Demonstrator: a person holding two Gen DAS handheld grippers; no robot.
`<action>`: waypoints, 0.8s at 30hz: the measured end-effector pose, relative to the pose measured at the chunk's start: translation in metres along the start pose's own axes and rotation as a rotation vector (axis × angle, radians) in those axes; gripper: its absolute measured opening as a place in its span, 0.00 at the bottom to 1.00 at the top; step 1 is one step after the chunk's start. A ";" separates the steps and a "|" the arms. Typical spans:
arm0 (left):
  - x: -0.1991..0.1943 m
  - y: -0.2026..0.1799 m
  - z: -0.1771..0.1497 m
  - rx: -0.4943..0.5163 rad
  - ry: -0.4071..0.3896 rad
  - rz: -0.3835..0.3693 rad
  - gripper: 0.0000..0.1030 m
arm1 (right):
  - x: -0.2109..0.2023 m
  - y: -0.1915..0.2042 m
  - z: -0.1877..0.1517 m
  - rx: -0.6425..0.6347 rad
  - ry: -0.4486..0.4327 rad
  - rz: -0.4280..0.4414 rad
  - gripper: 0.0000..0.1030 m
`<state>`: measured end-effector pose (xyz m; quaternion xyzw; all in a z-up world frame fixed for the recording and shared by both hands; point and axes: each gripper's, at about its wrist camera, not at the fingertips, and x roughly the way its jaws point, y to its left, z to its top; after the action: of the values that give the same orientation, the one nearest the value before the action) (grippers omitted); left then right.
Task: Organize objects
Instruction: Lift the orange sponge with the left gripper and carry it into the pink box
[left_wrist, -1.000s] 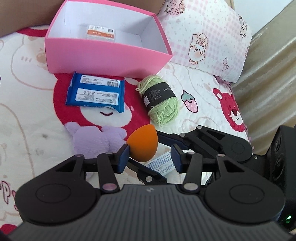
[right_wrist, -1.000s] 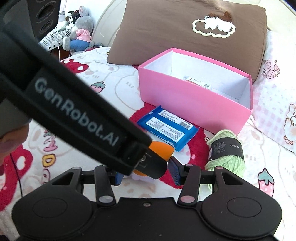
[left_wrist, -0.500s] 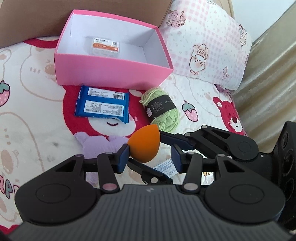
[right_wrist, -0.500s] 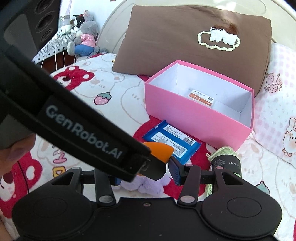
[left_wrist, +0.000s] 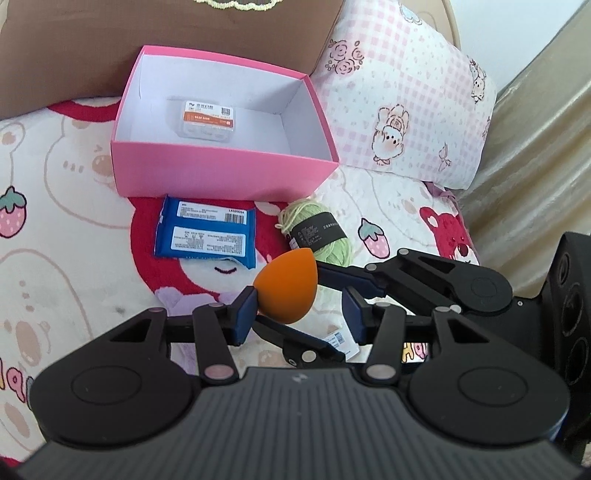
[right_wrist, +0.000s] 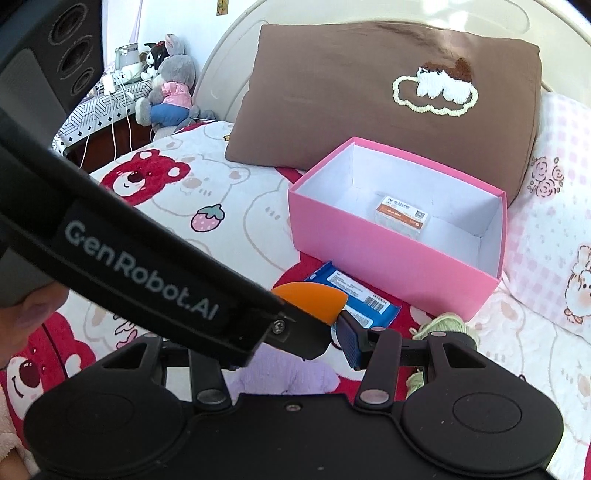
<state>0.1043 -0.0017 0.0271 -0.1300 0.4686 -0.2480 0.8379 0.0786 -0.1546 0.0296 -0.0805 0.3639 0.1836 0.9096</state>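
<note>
Sponge (left_wrist: 286, 286) place: lifted off the bed (left_wrist: 55, 229), short of the pink box (left_wrist: 221, 173), where both claws cross.
Right claw (right_wrist: 295, 338): gripping the sponge, by my reading (its near pad is hidden).
Left claw (left_wrist: 299, 314): open; one pad touches the sponge, the other stands clear.
Risk: the crossed fingers could knock or squeeze the sponge loose, so you drop it onto the blue packet (left_wrist: 207, 232) or yarn (left_wrist: 332, 243).
Look: orange, teardrop-shaped, smooth, probably soft and springy.
</note>
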 end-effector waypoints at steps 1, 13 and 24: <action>-0.001 -0.001 0.001 0.007 -0.001 0.004 0.46 | -0.001 0.000 0.002 -0.006 -0.001 0.000 0.54; -0.014 -0.002 0.024 0.036 -0.036 0.016 0.46 | -0.009 -0.003 0.028 -0.076 -0.044 0.010 0.54; -0.021 -0.005 0.056 0.058 -0.103 0.033 0.46 | -0.005 -0.033 0.055 -0.051 -0.077 0.056 0.52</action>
<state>0.1411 0.0051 0.0740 -0.1105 0.4196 -0.2406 0.8683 0.1225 -0.1706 0.0734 -0.0864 0.3260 0.2210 0.9151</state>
